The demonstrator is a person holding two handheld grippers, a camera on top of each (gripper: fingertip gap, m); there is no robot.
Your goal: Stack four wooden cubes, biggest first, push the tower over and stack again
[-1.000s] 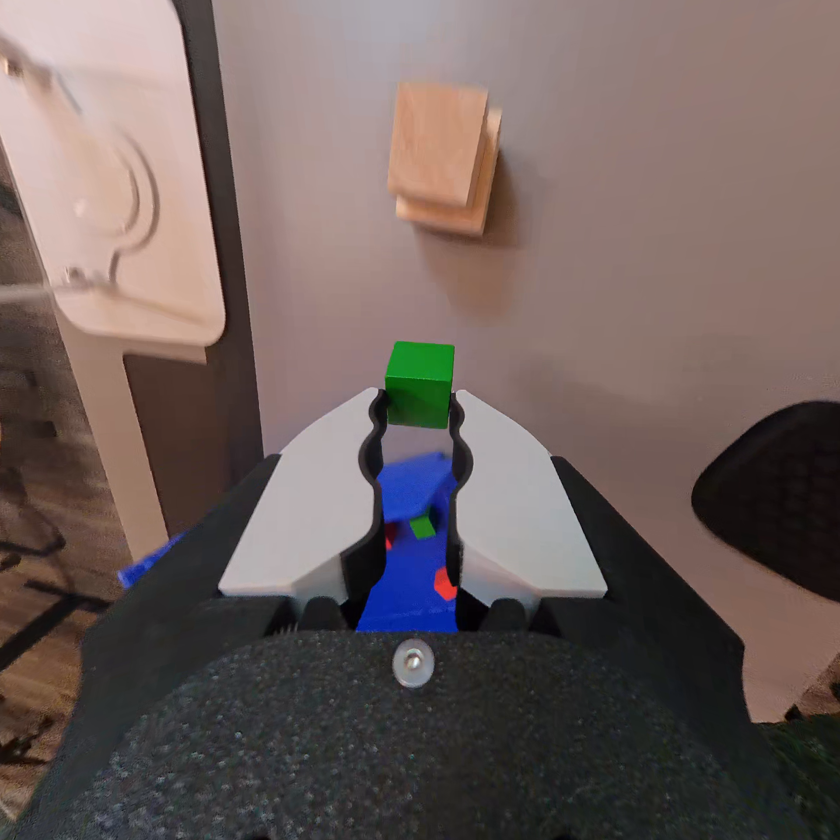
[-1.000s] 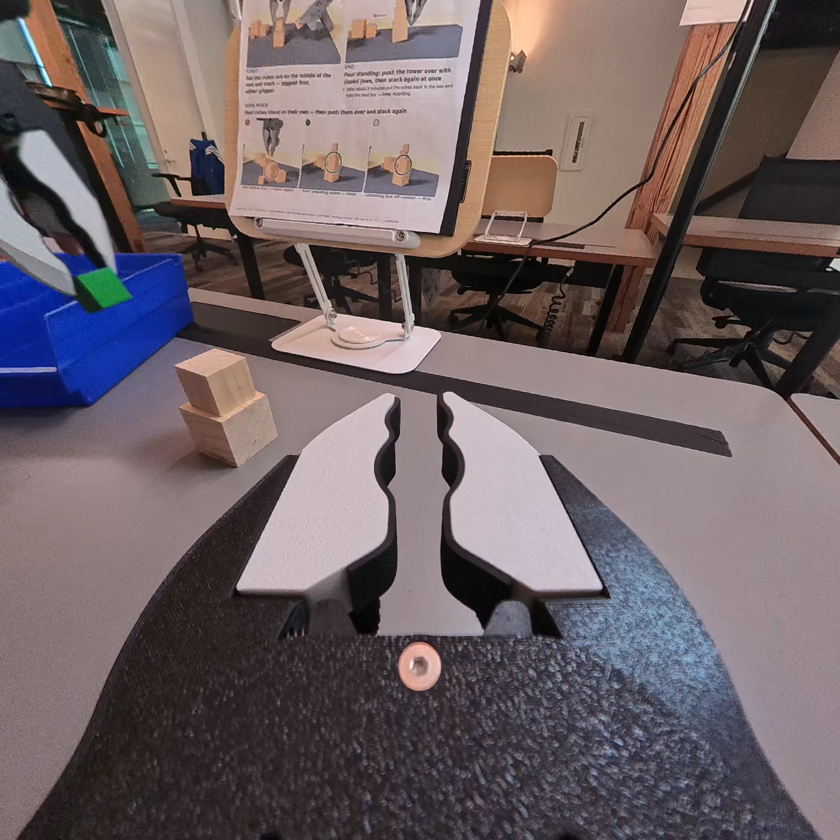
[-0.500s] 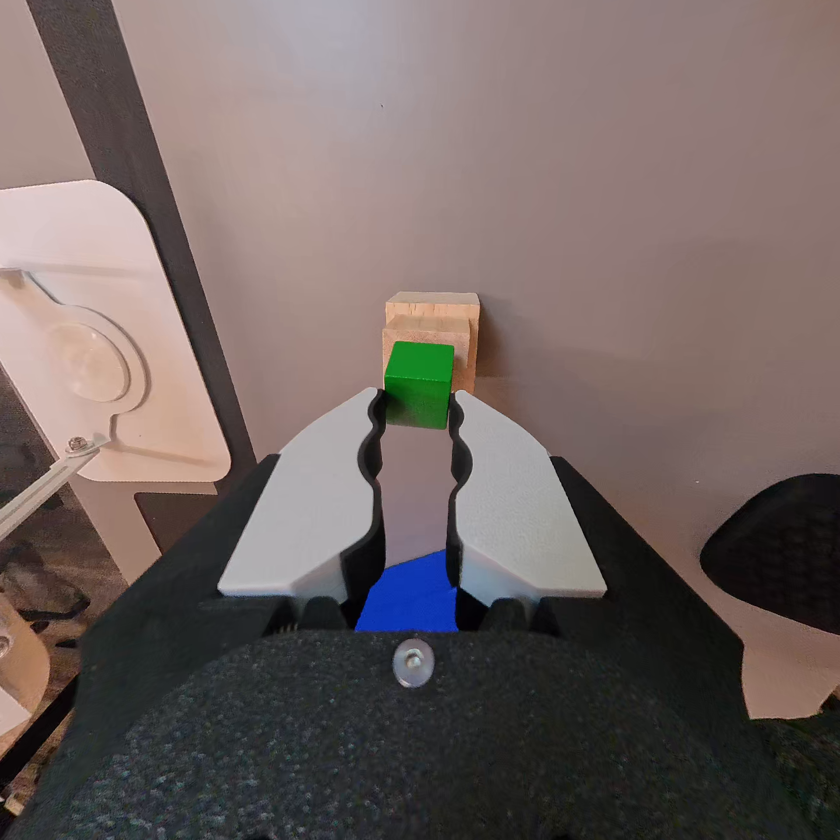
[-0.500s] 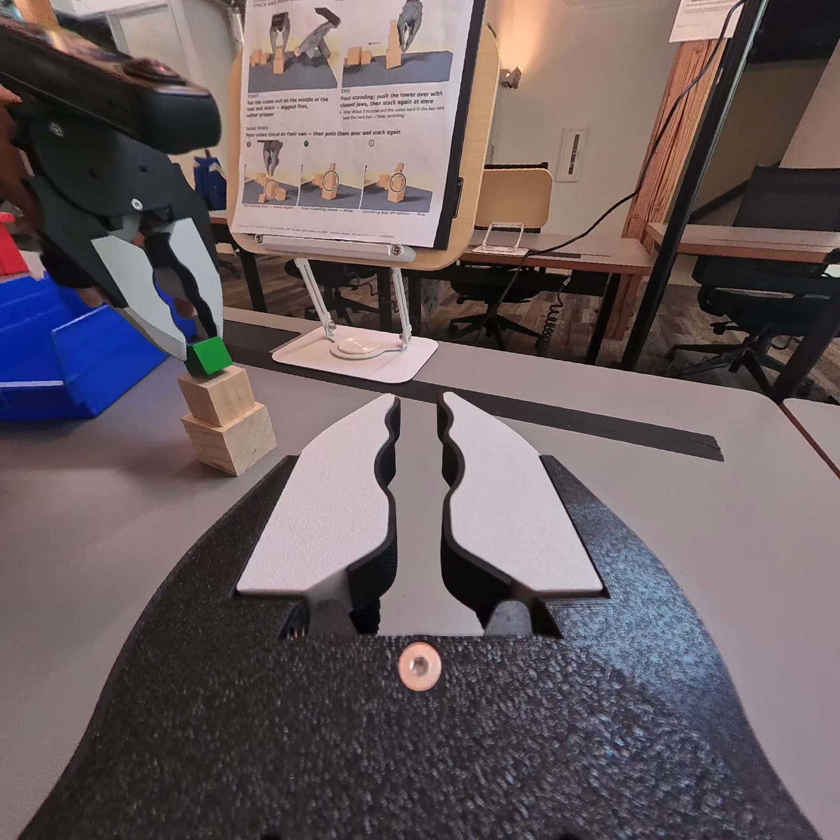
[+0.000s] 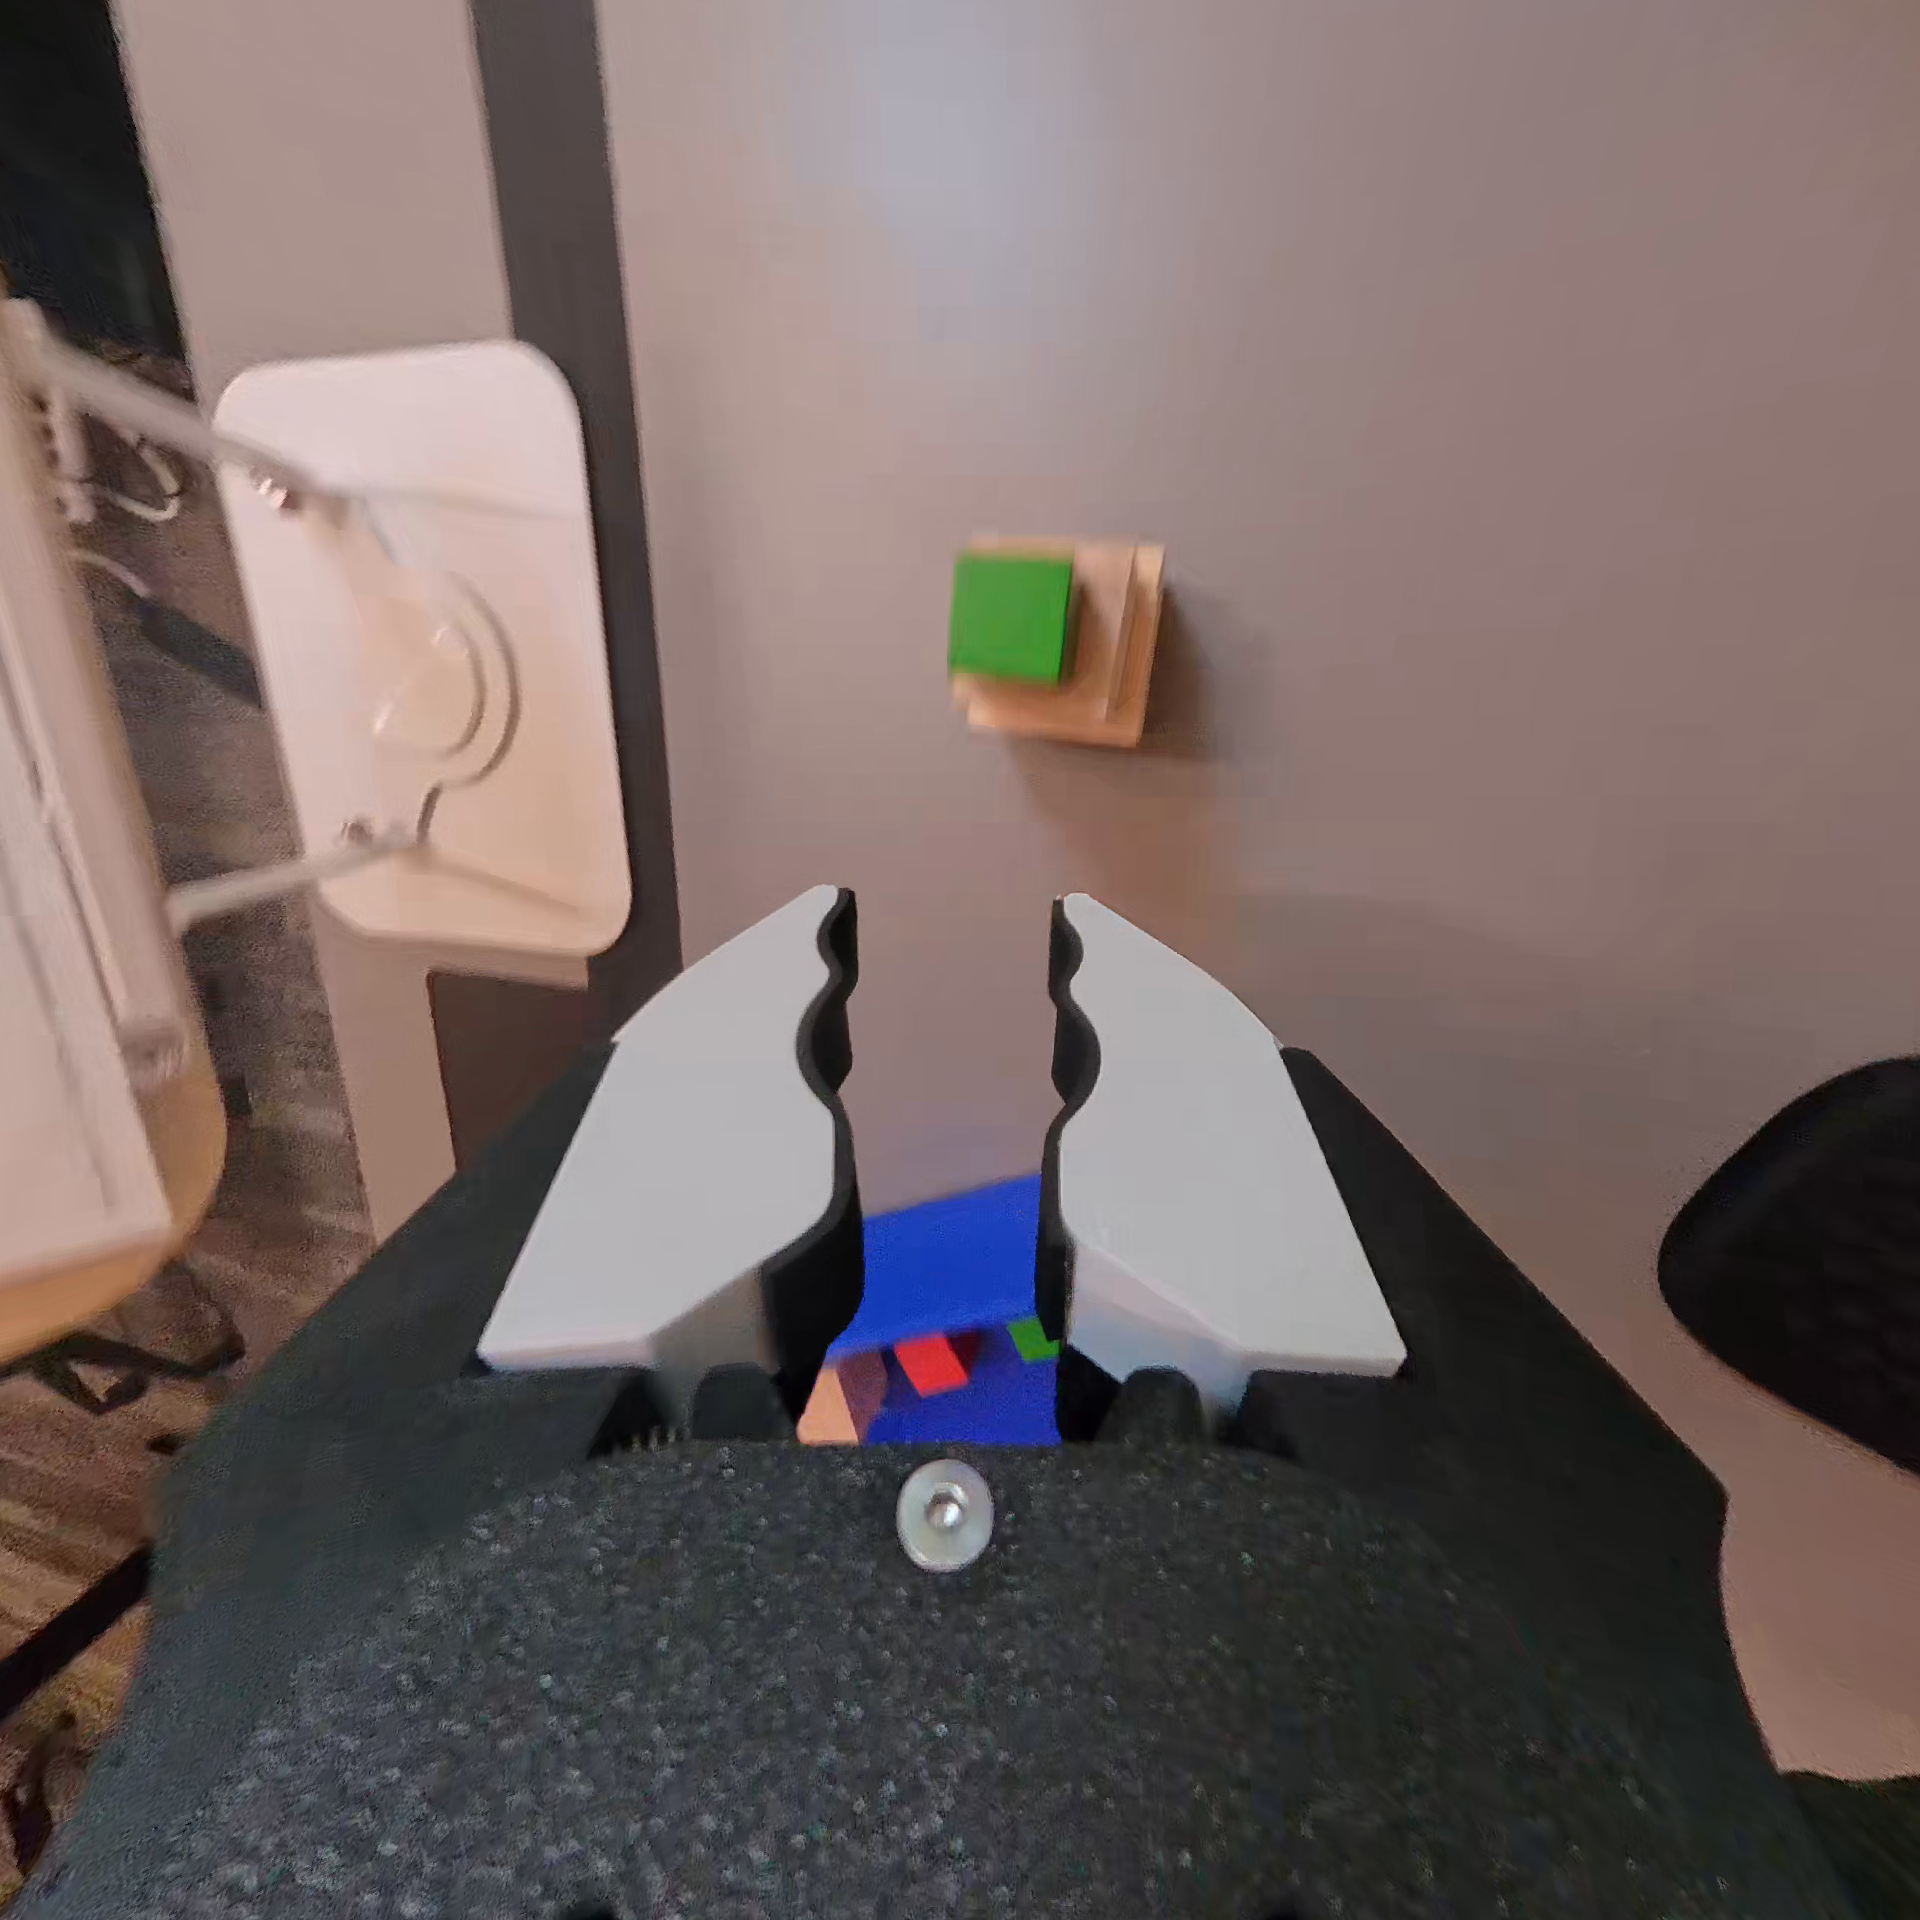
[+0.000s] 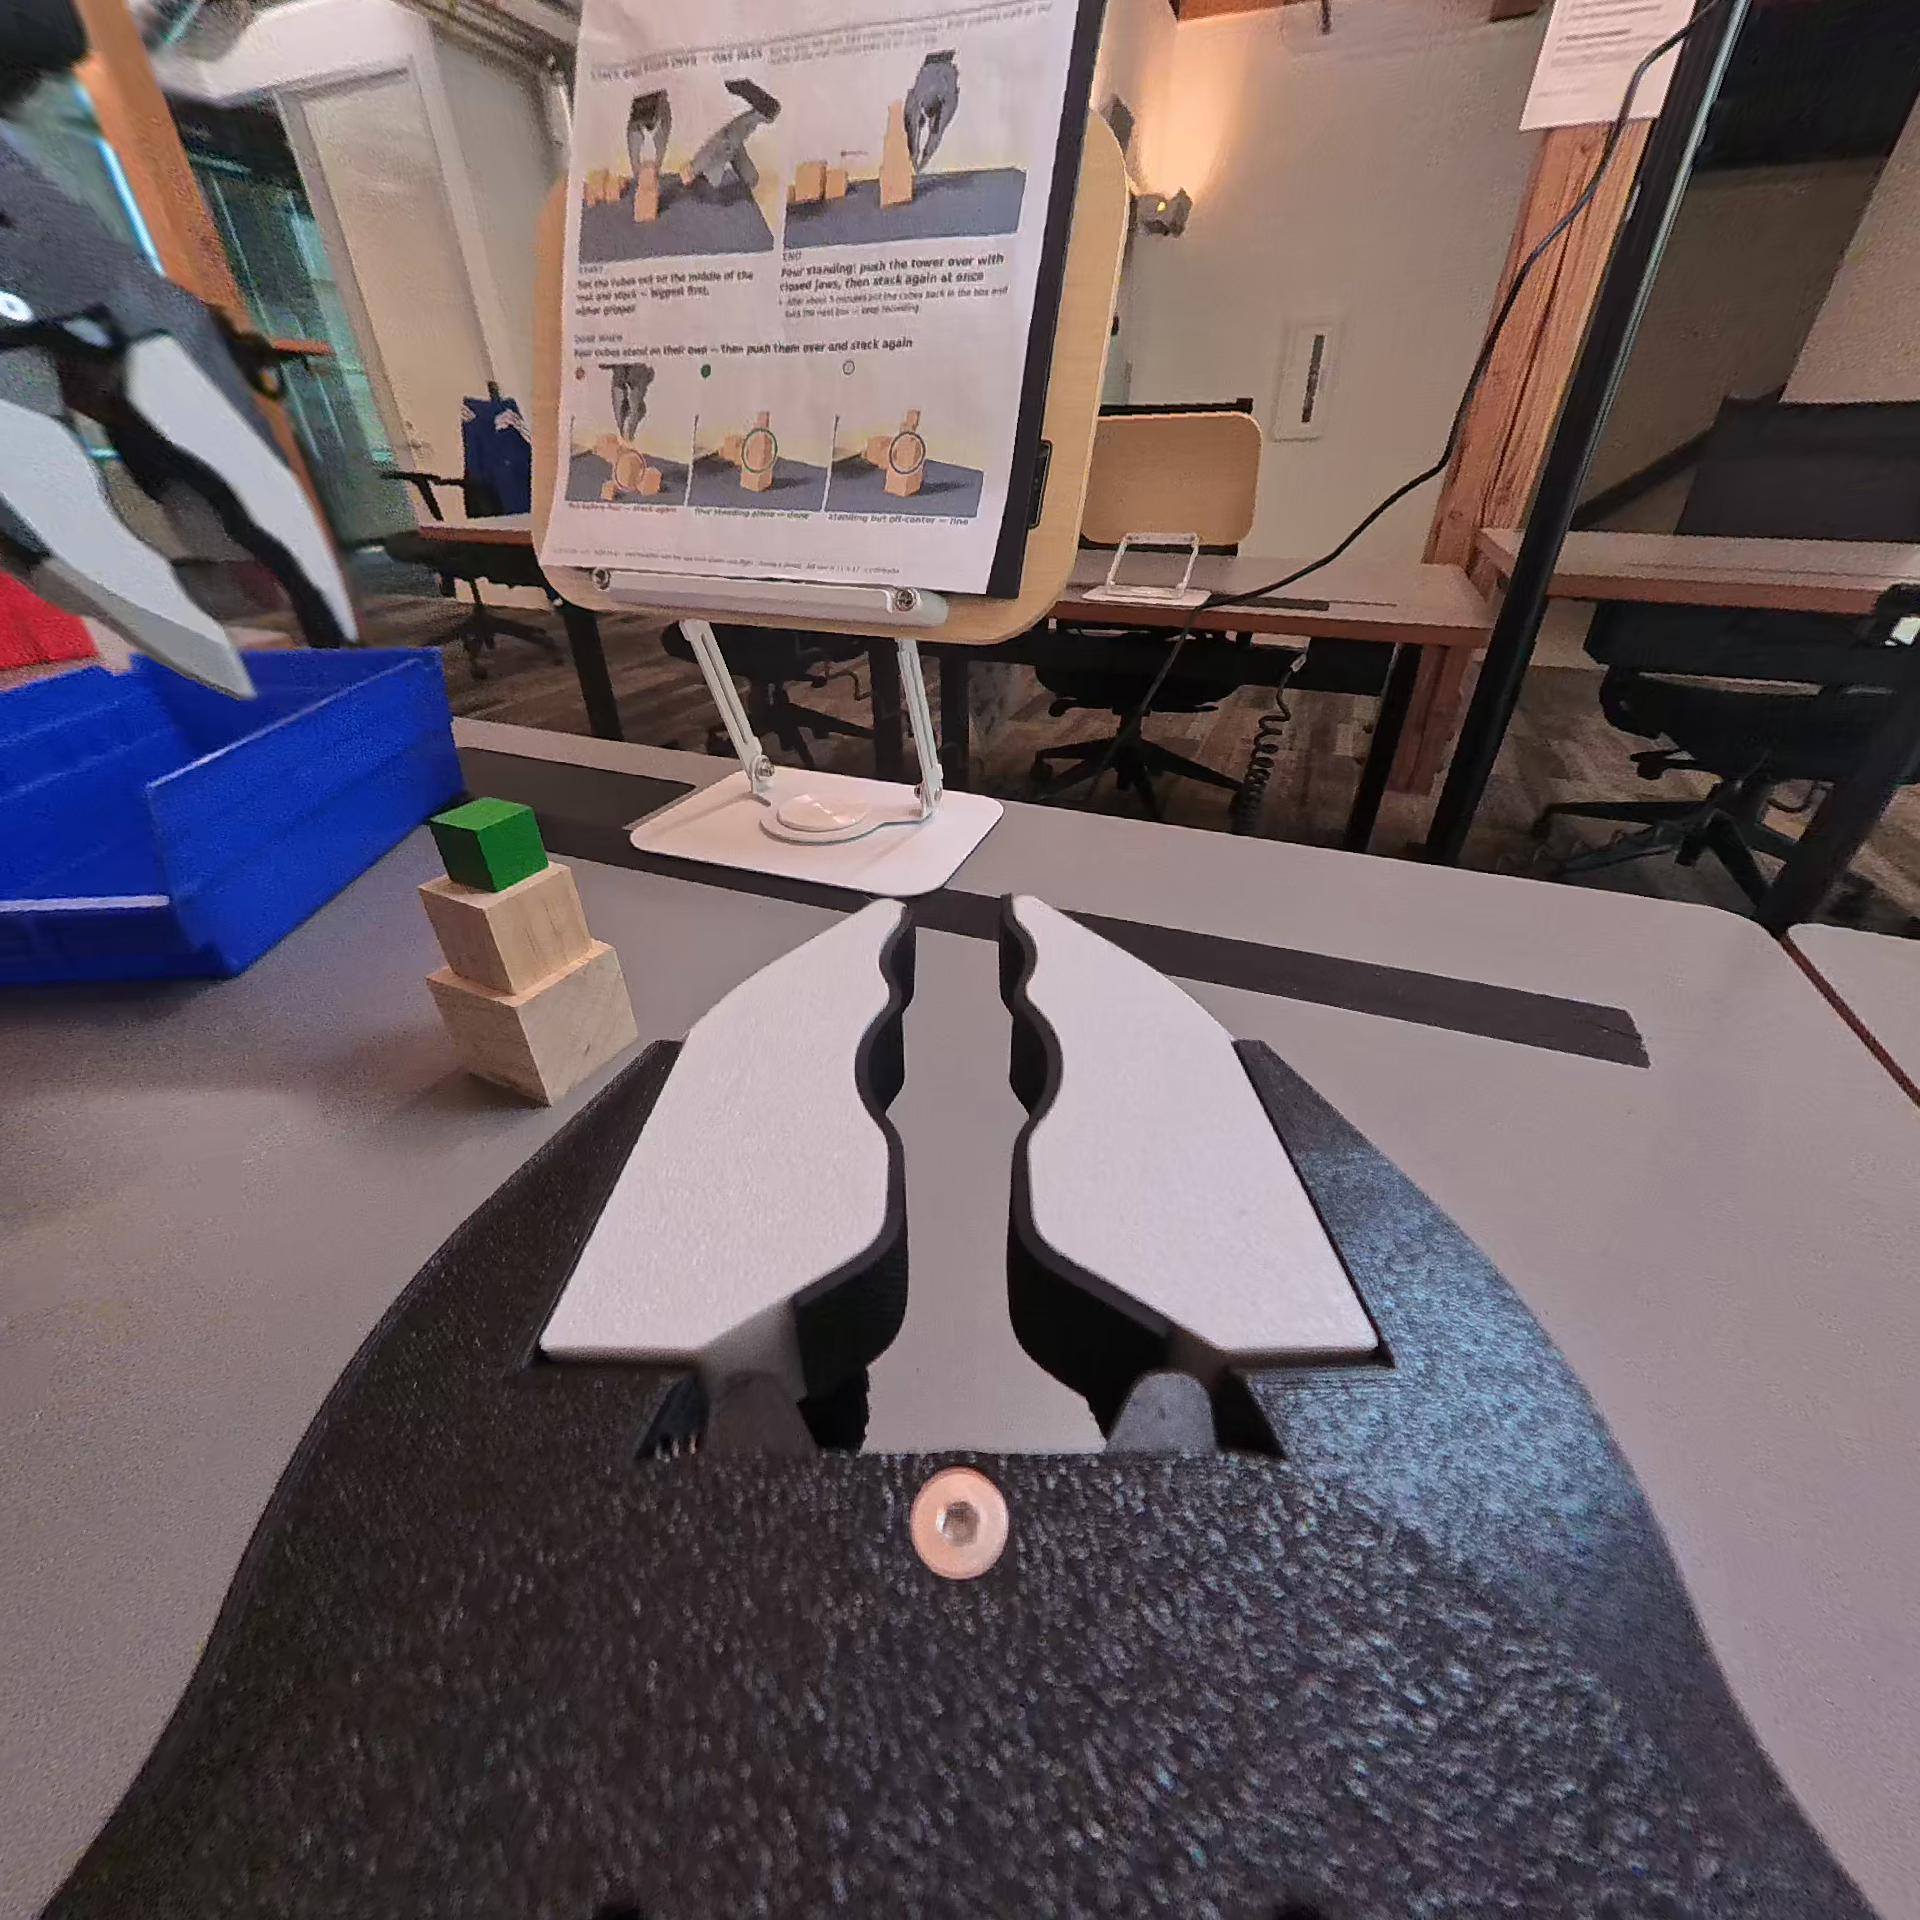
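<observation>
We see a grey table (image 6: 1558, 1195) with wide bare room to the right of the right tool (image 6: 954, 914) and in front of it, up to a dark strip (image 6: 1351, 997) that runs across the surface. At the far right a seam (image 6: 1860, 1018) marks where this table ends and the next begins. To the left, the free ground is narrower: a blue bin (image 6: 291, 790) stands near the table's left part, and the white base of a document stand (image 6: 821, 831) sits on the far side, holding a printed sheet (image 6: 821, 291) above it.

Between the bin and the right tool stands a small tower. A green cube (image 6: 488, 844) sits on a smaller wooden cube (image 6: 514, 925), which sits on a larger wooden cube (image 6: 535, 1023); each is turned a little against the one below. The green cube is glossy and sharp-edged, and the wooden ones are pale with visible grain.

The left tool (image 5: 951, 914) hangs above the table, its fingers spread with nothing between them, well clear of the green cube (image 5: 1010, 621), which lies ahead of its tips and slightly right. In the right wrist view that left tool (image 6: 239, 634) hovers over the bin, up and left of the tower. Under it we glimpse red and green pieces inside the bin (image 5: 945, 1268).

The right tool rests low over the table, its fingers a narrow slot apart and bare, the tower just beside it on its left.
</observation>
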